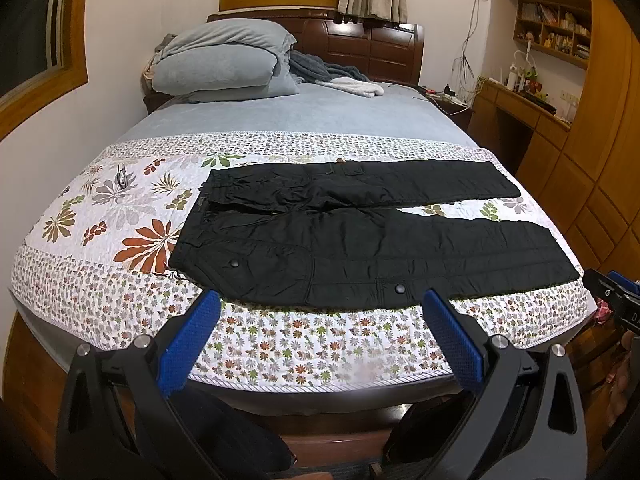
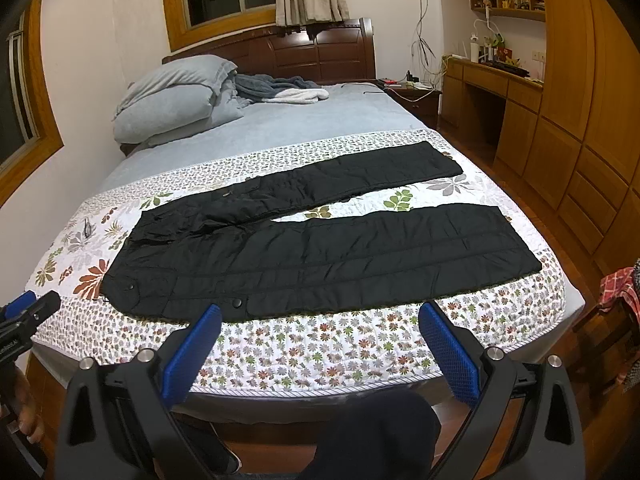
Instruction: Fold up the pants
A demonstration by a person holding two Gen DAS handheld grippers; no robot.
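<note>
1. Nothing's been folded yet as far as we can tell. The pants (image 1: 360,236) lie spread flat and full length on the flowery quilt (image 1: 120,216) at the foot of the bed (image 1: 320,116), and we're hanging back off the quilt's near edge with both tools.

2. Starting on the left: the left gripper (image 1: 320,334) has its blue pads wide apart, nothing between them. It hovers over the quilt's near border, just short of the pants' hip and thigh, not touching the fabric.

3. The waistband sits toward the left of the quilt, right by the big orange leaf print. A pair of glasses (image 1: 121,176) lies further left on the quilt, well clear of the pants.

4. Moving right, the two legs run out toward the quilt's right side with a thin wedge of quilt showing between them, so they're splayed a bit.

5. The right gripper (image 2: 320,338) is spread open too, empty, over the same near border, roughly opposite the near leg's knee.

6. Next move, we reckon: pinch the near leg's edge at the waist end and the hem end, then carry it over onto the far leg. Both pinches should go together, or the leg will twist.

7. Looks-wise: black, padded or quilted with stitched bands, cargo pockets with snap buttons (image 1: 399,289), a few wrinkles around the crotch. Probably puffy stuff that'll spring back from a crease.
</note>
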